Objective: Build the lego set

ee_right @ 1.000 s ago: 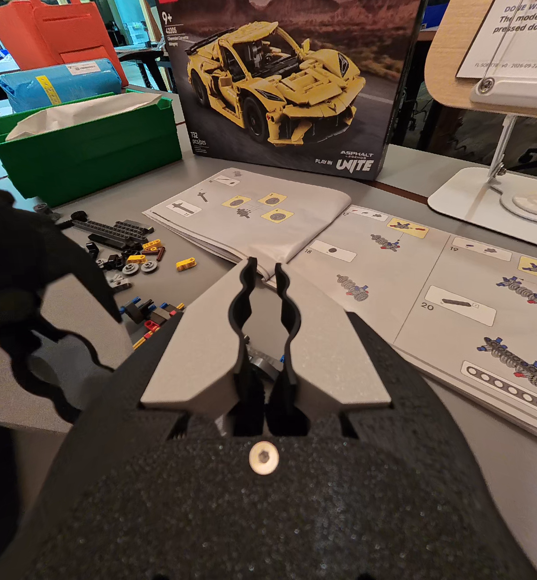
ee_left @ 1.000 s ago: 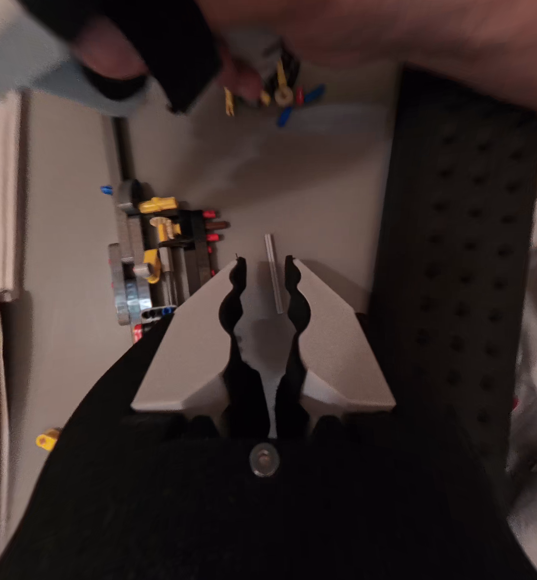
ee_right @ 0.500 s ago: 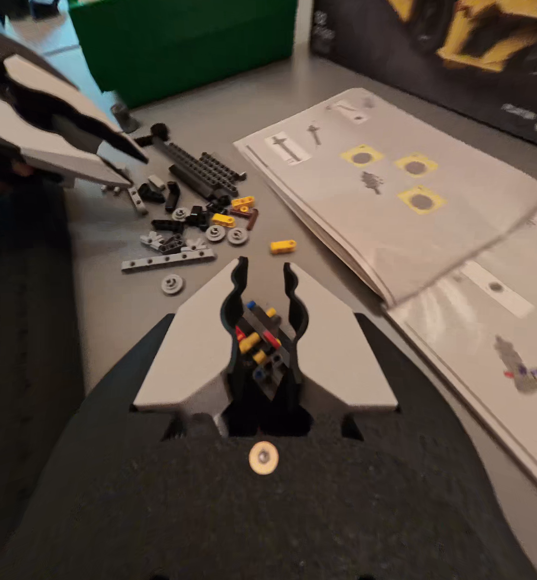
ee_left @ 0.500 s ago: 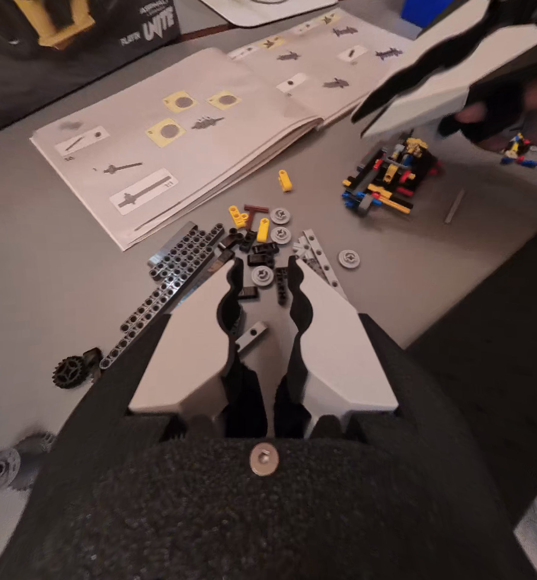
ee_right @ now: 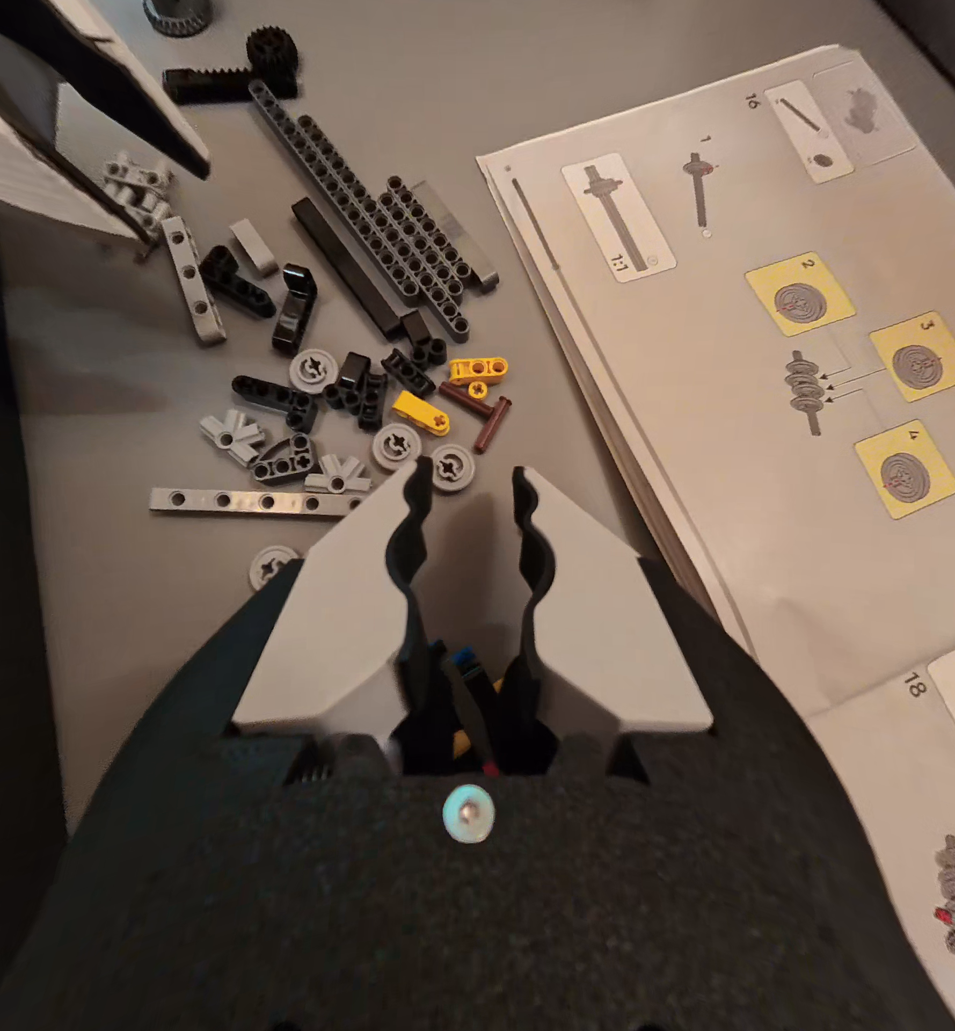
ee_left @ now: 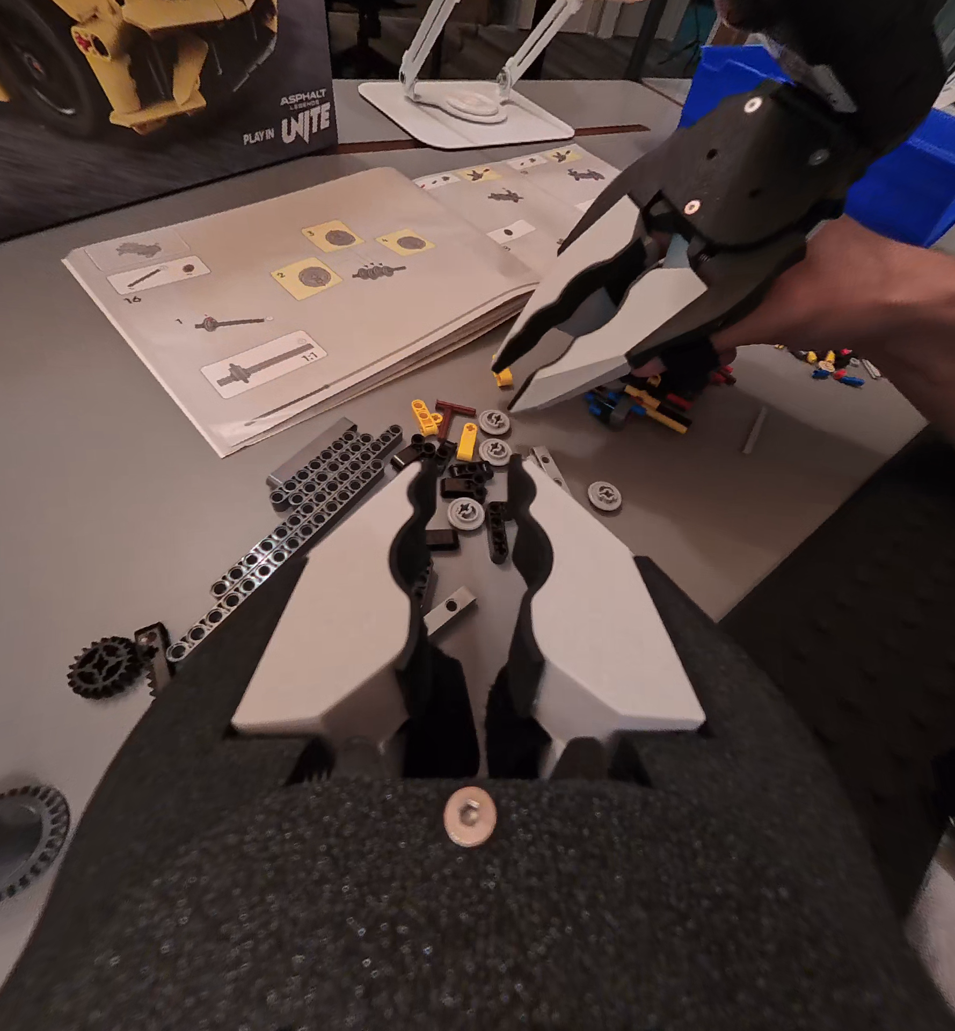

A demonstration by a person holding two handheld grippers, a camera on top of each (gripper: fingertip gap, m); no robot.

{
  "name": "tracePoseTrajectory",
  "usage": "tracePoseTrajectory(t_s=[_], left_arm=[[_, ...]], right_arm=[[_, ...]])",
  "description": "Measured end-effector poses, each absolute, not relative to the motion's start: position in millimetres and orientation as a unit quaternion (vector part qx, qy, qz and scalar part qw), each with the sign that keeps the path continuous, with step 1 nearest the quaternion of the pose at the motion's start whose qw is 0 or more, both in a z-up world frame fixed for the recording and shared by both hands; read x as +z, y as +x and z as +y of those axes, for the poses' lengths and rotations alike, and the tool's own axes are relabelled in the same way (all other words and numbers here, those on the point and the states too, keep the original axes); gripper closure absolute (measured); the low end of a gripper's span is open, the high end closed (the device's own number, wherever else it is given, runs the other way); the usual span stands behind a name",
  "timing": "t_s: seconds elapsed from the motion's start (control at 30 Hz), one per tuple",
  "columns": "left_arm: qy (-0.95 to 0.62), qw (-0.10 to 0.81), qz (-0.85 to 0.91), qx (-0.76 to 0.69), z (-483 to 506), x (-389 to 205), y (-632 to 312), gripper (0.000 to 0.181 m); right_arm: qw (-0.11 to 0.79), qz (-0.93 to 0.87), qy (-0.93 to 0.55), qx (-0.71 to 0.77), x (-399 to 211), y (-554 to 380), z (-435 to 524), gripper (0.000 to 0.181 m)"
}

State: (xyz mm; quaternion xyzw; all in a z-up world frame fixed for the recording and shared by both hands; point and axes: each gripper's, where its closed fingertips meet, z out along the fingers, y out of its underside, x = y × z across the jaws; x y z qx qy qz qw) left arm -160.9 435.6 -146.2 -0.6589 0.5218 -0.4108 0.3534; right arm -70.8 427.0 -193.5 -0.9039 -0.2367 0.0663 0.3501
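Observation:
Loose Lego parts (ee_left: 466, 474) lie in a pile on the grey table: black and grey beams (ee_right: 386, 234), grey round discs (ee_right: 451, 467), yellow connectors (ee_right: 478, 368) and a brown axle (ee_right: 492, 424). My left gripper (ee_left: 469, 468) is open and empty, held over the near side of the pile. My right gripper (ee_right: 470, 471) is open and empty, with its tips at the pile's edge beside a grey disc. It also shows in the left wrist view (ee_left: 603, 312), with a small yellow piece (ee_left: 502, 378) at its tips. A part-built assembly (ee_left: 648, 401) lies under the right gripper (ee_right: 469, 697).
The open instruction booklet (ee_left: 296, 290) lies behind the pile, with the set's box (ee_left: 129, 83) and a white stand base (ee_left: 464, 111) beyond it. A blue bin (ee_left: 910, 167) stands at the right. Black gears (ee_left: 101, 666) lie left. A grey axle (ee_left: 754, 429) lies near the table edge. My right fingertips sit around 11 centimeters from my left ones.
My left gripper has swung from over the assembly to the parts pile. My right gripper has tipped down from the box and booklet and moved to the pile's edge.

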Motion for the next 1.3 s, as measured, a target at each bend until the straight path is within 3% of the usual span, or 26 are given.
tracePoseTrajectory(t_s=[0.63,0.83,0.97,1.3], left_arm=[[-0.645,0.369,0.544,-0.390,430.3,-147.7,-160.0,0.158],[-0.642,0.376,0.547,-0.385,429.6,-147.1,-160.1,0.158],[-0.640,0.377,0.548,-0.384,428.9,-146.8,-160.2,0.158],[-0.640,0.335,0.588,-0.364,418.8,-163.3,-155.0,0.158]], right_arm=[[0.251,-0.273,-0.927,0.061,-213.1,-81.2,424.6,0.164],[0.320,-0.257,-0.911,0.052,-171.2,-77.8,415.3,0.164],[0.377,-0.210,-0.902,0.026,-132.4,-55.9,370.2,0.164],[0.274,-0.063,-0.959,-0.022,-193.1,0.6,240.4,0.164]])
